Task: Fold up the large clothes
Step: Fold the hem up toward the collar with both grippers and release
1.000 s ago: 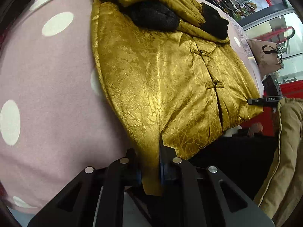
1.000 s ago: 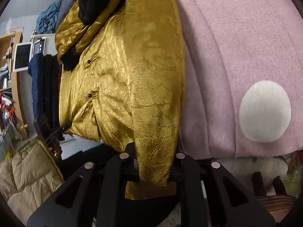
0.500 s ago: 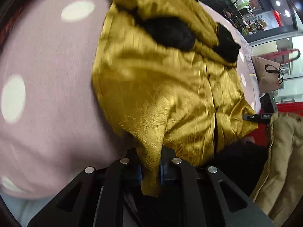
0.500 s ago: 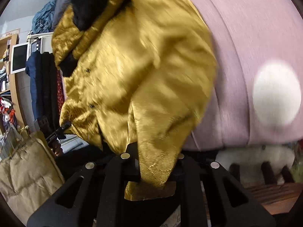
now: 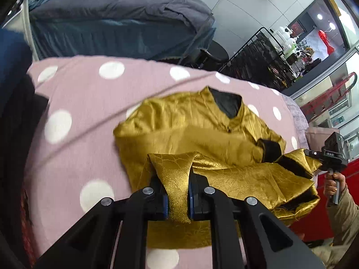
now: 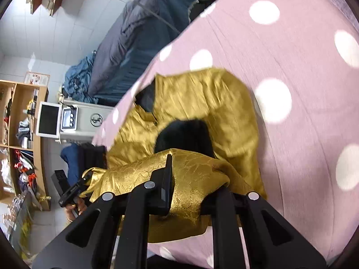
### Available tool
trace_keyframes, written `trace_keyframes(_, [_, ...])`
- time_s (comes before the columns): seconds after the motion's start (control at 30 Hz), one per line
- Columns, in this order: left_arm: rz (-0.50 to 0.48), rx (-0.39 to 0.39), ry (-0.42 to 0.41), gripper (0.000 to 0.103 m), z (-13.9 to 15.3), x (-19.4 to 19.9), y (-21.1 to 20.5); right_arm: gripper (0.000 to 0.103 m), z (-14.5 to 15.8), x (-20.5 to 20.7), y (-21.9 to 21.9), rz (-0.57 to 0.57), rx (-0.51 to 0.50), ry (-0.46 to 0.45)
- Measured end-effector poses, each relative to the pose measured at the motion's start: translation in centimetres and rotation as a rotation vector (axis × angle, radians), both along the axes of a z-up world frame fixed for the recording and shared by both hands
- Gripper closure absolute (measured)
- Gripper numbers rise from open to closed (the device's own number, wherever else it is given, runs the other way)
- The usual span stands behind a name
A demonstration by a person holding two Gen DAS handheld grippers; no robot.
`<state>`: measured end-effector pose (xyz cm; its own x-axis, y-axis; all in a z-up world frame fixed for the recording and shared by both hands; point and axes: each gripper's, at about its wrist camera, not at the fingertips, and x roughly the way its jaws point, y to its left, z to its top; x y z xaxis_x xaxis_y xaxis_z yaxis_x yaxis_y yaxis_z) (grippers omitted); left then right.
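A shiny gold jacket (image 5: 193,125) with black fur lining lies on a pink sheet with white dots (image 5: 85,103). My left gripper (image 5: 177,192) is shut on the jacket's lifted hem corner. My right gripper (image 6: 190,192) is shut on the other hem corner of the jacket (image 6: 202,103). The hem is raised and carried over the jacket's body toward the collar (image 5: 226,103). The right gripper shows at the right edge of the left wrist view (image 5: 332,157), and the left gripper shows at the lower left of the right wrist view (image 6: 69,192).
A second bed with a grey duvet (image 5: 116,6) stands behind the pink one. A black rack (image 5: 251,62) is at the back right. A wooden shelf (image 6: 20,134) and a monitor (image 6: 48,120) stand at the left in the right wrist view.
Both grippers have lifted the hem corners up and swung them forward over the jacket. The views have tilted up from the hanging hem to the whole bed and the room beyond.
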<state>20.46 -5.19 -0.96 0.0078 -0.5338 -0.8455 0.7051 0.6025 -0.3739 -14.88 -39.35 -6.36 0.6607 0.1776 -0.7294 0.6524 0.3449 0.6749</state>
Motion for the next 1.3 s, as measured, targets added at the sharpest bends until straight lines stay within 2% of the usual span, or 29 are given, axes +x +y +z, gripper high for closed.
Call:
trace_keyframes(0.13, [0.025, -0.014, -0.012, 0.091, 0.9, 2.2, -2.7, 0.090, 0.9, 1.3, -3.3, -0.040, 0.017, -0.029])
trace_keyframes(0.23, [0.065, -0.034, 0.013, 0.091, 0.9, 3.9, -4.4, 0.090, 0.4, 2.2, -4.6, -0.074, 0.043, -0.033])
trace_keyframes(0.43, [0.072, 0.021, 0.005, 0.091, -0.9, 5.5, -7.6, 0.090, -2.0, 4.6, -7.5, -0.129, 0.098, -0.010])
trace_keyframes(0.57, [0.102, 0.097, 0.050, 0.091, -4.1, 7.4, -8.9, 0.090, -4.6, 6.7, -8.9, -0.133, 0.120, 0.036])
trace_keyframes(0.73, [0.160, 0.228, 0.158, 0.091, -10.5, 8.5, -9.2, 0.090, -8.2, 8.4, -9.3, -0.131, 0.156, 0.108])
trace_keyframes(0.83, [0.190, 0.230, 0.187, 0.088, -12.6, 8.5, -8.8, 0.090, -10.1, 8.5, -9.1, -0.134, 0.177, 0.148])
trace_keyframes(0.93, [0.224, 0.195, 0.234, 0.087, -12.9, 9.2, -8.4, 0.089, -11.3, 8.3, -9.2, -0.152, 0.207, 0.152])
trace_keyframes(1.03, [0.260, 0.146, 0.284, 0.077, -12.0, 10.4, -7.8, 0.085, -11.6, 8.1, -9.4, -0.176, 0.254, 0.131])
trace_keyframes(1.1, [0.289, 0.102, 0.300, 0.060, -11.0, 10.9, -7.2, 0.078, -11.5, 7.9, -9.7, -0.193, 0.287, 0.111])
trace_keyframes(1.13, [0.314, 0.064, 0.317, 0.056, -10.2, 11.3, -6.7, 0.067, -11.3, 7.6, -9.8, -0.208, 0.310, 0.088])
trace_keyframes(1.17, [0.336, 0.031, 0.326, 0.046, -9.5, 11.6, -6.1, 0.053, -11.0, 7.3, -9.9, -0.231, 0.336, 0.051])
trace_keyframes(1.2, [0.364, 0.006, 0.325, 0.033, -8.8, 11.9, -5.5, 0.047, -10.7, 6.9, -10.1, -0.254, 0.350, 0.018])
trace_keyframes(1.23, [0.406, -0.010, 0.299, 0.027, -7.8, 12.3, -4.7, 0.040, -10.1, 6.4, -10.2, -0.282, 0.360, -0.013])
trace_keyframes(1.27, [0.441, -0.026, 0.266, 0.022, -6.7, 12.7, -3.8, 0.039, -9.6, 6.0, -10.3, -0.299, 0.362, -0.027])
trace_keyframes(1.3, [0.464, -0.042, 0.245, 0.022, -5.9, 13.0, -2.9, 0.039, -8.9, 5.6, -10.3, -0.311, 0.360, -0.036])
